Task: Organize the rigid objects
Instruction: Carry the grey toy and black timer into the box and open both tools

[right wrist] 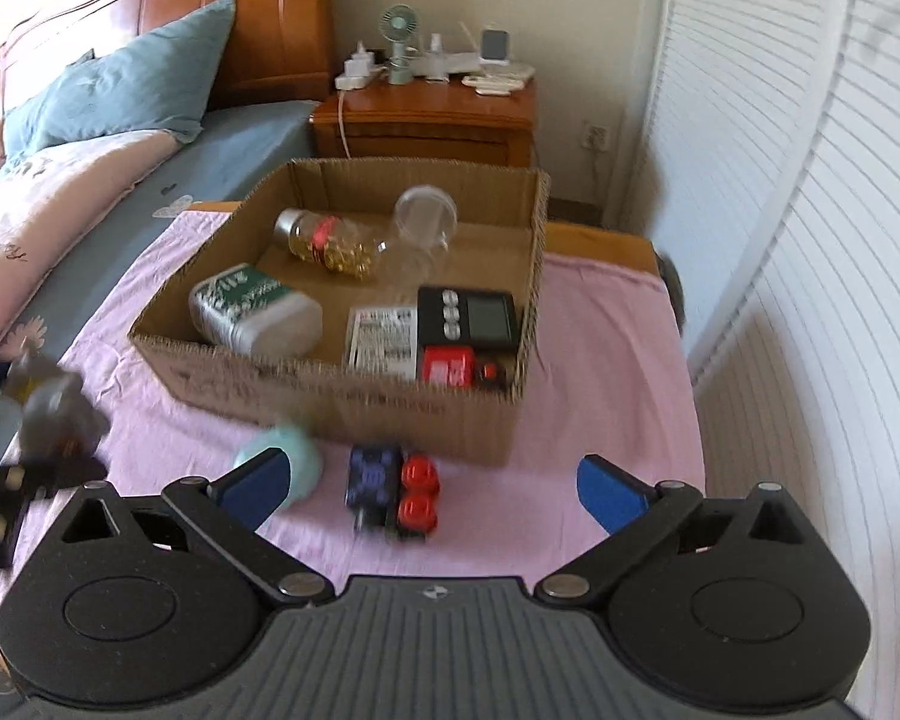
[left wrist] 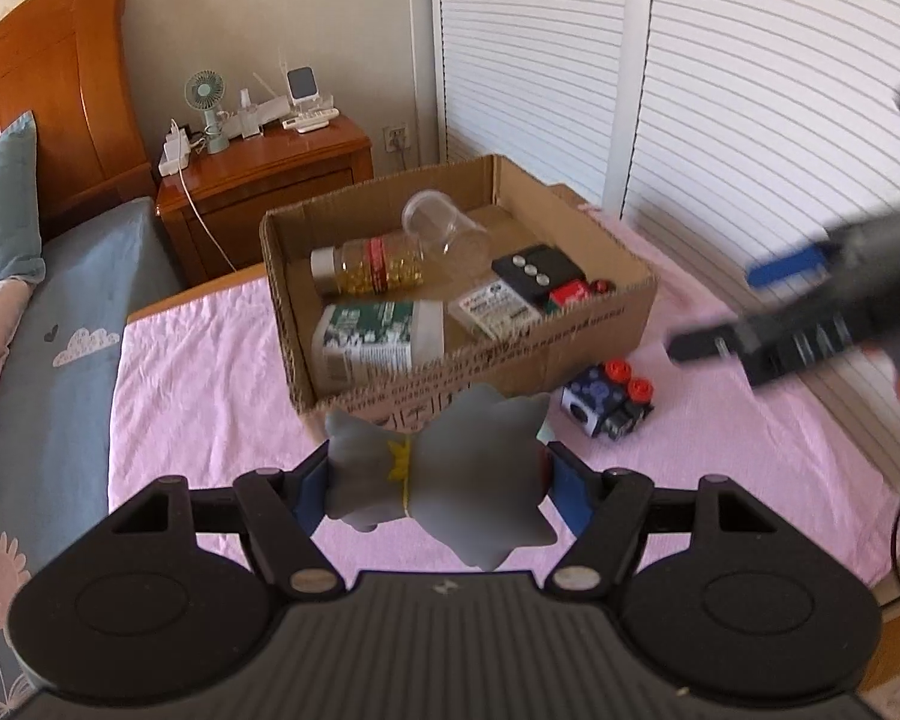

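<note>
My left gripper [left wrist: 435,480] is shut on a grey star-shaped figure with a yellow band [left wrist: 444,474] and holds it above the pink sheet, just in front of the cardboard box [left wrist: 510,354]. The figure shows blurred at the left of the right wrist view [right wrist: 54,414]. My right gripper [right wrist: 435,486] is open and empty, above a dark blue toy car with red wheels [right wrist: 390,486] that lies in front of the box [right wrist: 342,396]; the car also shows in the left wrist view [left wrist: 609,405]. The right gripper appears blurred at the right of the left view [left wrist: 732,312].
The box holds a capsule bottle [right wrist: 330,246], a clear jar [right wrist: 426,216], a green-and-white bottle [right wrist: 252,309], a black timer [right wrist: 468,315], a white packet and a red item. A mint round object [right wrist: 288,456] lies by the box. Nightstand [right wrist: 432,114] behind, louvred doors at right.
</note>
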The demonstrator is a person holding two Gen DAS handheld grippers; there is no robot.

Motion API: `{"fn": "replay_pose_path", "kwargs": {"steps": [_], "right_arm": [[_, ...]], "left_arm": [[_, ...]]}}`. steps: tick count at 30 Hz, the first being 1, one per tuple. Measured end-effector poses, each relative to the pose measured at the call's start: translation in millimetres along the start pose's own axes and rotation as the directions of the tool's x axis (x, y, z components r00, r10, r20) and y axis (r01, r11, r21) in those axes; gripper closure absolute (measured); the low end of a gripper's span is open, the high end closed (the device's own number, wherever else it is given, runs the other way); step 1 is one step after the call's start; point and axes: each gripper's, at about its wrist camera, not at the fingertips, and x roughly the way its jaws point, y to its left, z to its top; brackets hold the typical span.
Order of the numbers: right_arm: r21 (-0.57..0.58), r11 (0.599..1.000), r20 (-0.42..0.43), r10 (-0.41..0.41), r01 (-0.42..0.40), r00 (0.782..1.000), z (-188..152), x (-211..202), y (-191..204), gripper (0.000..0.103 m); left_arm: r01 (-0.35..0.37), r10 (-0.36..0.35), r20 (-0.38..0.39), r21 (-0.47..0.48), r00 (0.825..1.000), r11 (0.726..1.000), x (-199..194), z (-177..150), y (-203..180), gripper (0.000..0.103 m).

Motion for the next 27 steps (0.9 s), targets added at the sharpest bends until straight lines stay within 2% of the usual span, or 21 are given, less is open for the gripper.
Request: {"fn": "replay_pose_path", "kwargs": {"steps": [4,8,16,21,24,25,26,27], "right_arm": [[0.046,0.999,0.003,-0.027,0.027,1.0,-20,-8,0,0.0],[0.06,0.998,0.008,-0.011,0.01,1.0,-32,-12,3,0.0],[0.086,0.996,0.024,-0.024,0.022,0.999,-34,-12,-2,0.0],[0.107,0.994,0.015,-0.037,0.035,0.999,-34,-7,-10,0.0],[0.11,0.993,0.008,-0.036,0.035,0.999,-36,-4,-13,0.0],[0.113,0.993,0.006,-0.036,0.035,0.999,-36,-3,-14,0.0],[0.116,0.993,0.007,-0.036,0.035,0.999,-36,-3,-14,0.0],[0.117,0.993,0.007,-0.034,0.033,0.999,-37,-3,-14,0.0]], "left_arm": [[-0.005,0.005,0.002,0.015,1.0,1.0,5,17,-2,0.032],[-0.021,0.021,-0.002,0.016,1.0,1.0,18,42,2,0.032],[-0.076,0.076,-0.026,0.01,0.997,0.997,65,93,14,0.031],[-0.115,0.115,-0.052,0.008,0.992,0.993,99,108,20,0.031],[-0.122,0.121,-0.054,-0.003,0.991,0.993,116,112,26,0.023],[-0.126,0.125,-0.053,-0.013,0.991,0.992,120,113,29,0.012],[-0.133,0.132,-0.049,-0.025,0.99,0.991,122,113,31,0.008],[-0.132,0.131,-0.038,-0.031,0.991,0.991,122,113,32,0.008]]}}
